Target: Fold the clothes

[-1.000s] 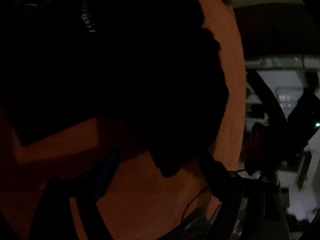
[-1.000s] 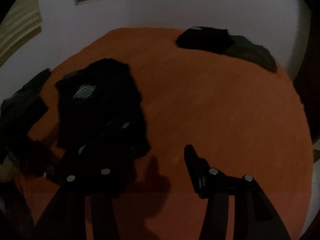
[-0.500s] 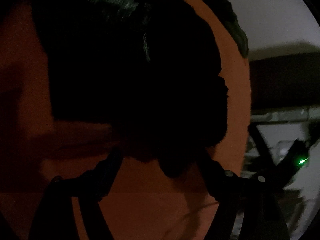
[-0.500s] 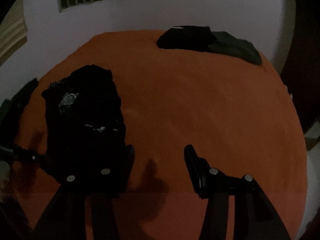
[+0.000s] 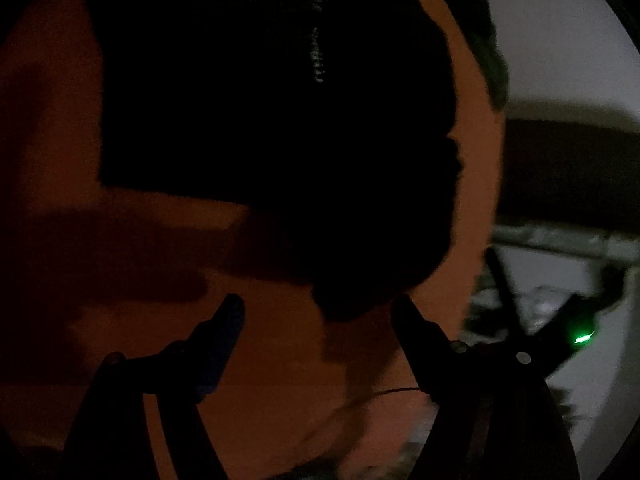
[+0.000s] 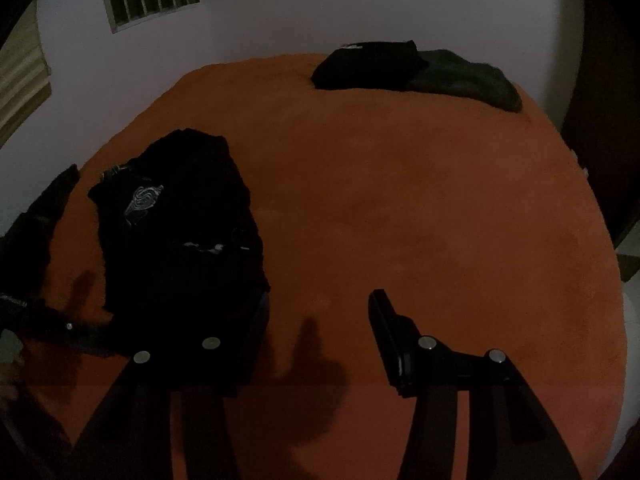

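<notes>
Since a second ago the black printed garment (image 6: 176, 240) has settled into a narrower bundle on the orange bed (image 6: 400, 200), near-left. Left gripper (image 5: 318, 312) has backed off, fingers spread, empty; right gripper (image 6: 316, 308) likewise. Probably one fold is finished.
</notes>
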### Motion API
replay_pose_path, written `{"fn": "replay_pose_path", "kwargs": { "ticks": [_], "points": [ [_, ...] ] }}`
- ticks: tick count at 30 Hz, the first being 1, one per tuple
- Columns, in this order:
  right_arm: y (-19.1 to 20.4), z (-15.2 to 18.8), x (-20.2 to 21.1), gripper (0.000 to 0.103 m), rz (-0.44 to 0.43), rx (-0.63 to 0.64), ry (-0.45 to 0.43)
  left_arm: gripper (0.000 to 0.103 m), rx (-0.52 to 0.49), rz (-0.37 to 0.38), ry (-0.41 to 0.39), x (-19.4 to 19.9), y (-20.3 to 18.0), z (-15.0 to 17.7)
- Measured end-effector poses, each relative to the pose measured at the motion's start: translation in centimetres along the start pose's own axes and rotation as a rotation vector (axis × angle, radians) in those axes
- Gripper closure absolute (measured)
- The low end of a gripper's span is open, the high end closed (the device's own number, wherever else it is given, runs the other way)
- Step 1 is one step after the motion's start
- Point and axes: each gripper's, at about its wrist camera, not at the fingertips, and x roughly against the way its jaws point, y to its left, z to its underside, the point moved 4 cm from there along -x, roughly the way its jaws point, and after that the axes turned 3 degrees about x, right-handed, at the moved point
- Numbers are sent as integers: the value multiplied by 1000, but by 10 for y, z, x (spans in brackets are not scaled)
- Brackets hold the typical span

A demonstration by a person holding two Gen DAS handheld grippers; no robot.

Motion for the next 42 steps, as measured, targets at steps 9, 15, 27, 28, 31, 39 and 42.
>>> {"fn": "replay_pose_path", "kwargs": {
  "ticks": [9,15,27,28,31,39,42],
  "points": [
    [5,3,4,53,-7,16,-5,26,62,4,-117,13,11,13],
    [1,5,3,53,3,-6,17,26,22,-35,-132,13,13,12],
    [-1,5,0,53,14,-13,23,64,-25,-111,-102,20,18,29],
    [-1,5,0,53,17,-14,23,64,-22,-110,-91,16,15,31],
    [-2,3,-1,53,22,-15,24,64,-28,-125,-85,3,6,32],
    [-1,2,-3,53,28,-17,26,91,0,-233,-78,-4,28,27],
    [-1,3,-3,53,34,-24,23,95,-51,-268,-139,22,32,23]
  ]
}}
